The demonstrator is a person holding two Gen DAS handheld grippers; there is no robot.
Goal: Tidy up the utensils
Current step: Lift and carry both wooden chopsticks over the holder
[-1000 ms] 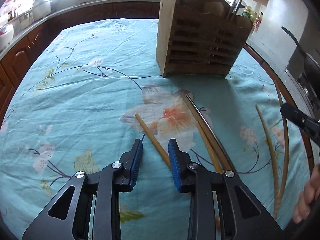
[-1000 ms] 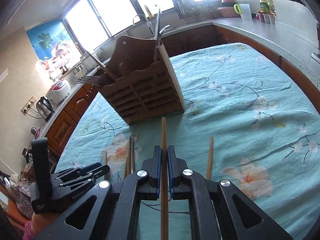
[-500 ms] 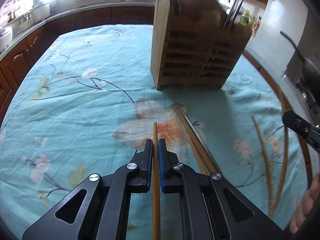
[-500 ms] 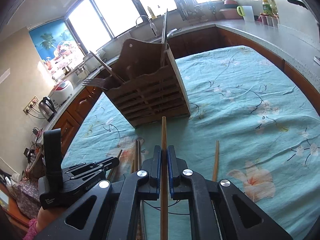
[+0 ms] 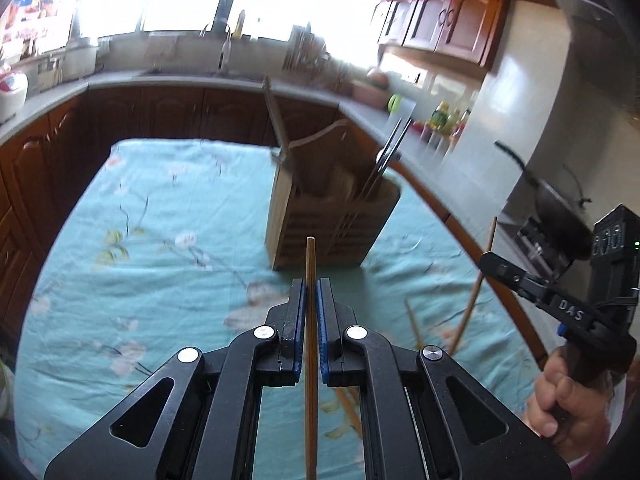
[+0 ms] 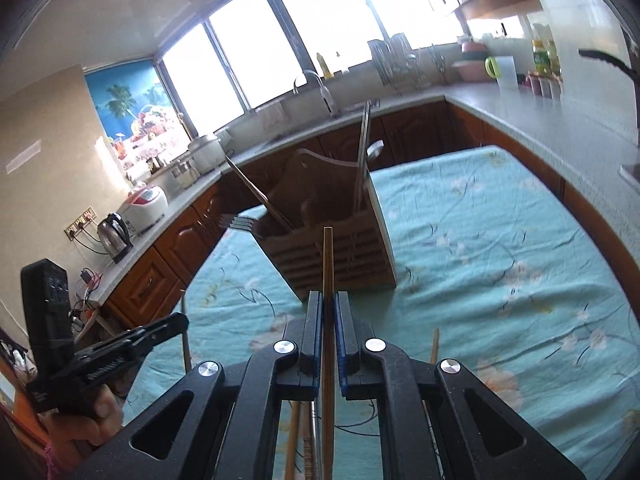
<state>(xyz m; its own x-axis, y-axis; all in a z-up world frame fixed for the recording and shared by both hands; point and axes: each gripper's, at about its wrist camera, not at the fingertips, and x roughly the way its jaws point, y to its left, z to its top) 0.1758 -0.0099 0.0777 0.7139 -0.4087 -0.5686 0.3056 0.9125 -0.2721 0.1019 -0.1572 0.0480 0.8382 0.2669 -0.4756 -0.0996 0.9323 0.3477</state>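
Note:
My left gripper is shut on a wooden chopstick and holds it above the table, tip toward the wooden utensil holder. My right gripper is shut on another wooden chopstick, also raised and pointing at the holder. The holder stands on the teal floral tablecloth and holds metal chopsticks, a fork and other utensils. The right gripper also shows in the left wrist view, and the left gripper in the right wrist view.
More chopsticks lie on the cloth below my grippers. Kitchen counters and wooden cabinets ring the table. A kettle and rice cooker stand on the left counter.
My left gripper closed on a chopstick from the cloth and lifted it. Both grippers rose and tilted up, with the holder now farther ahead.

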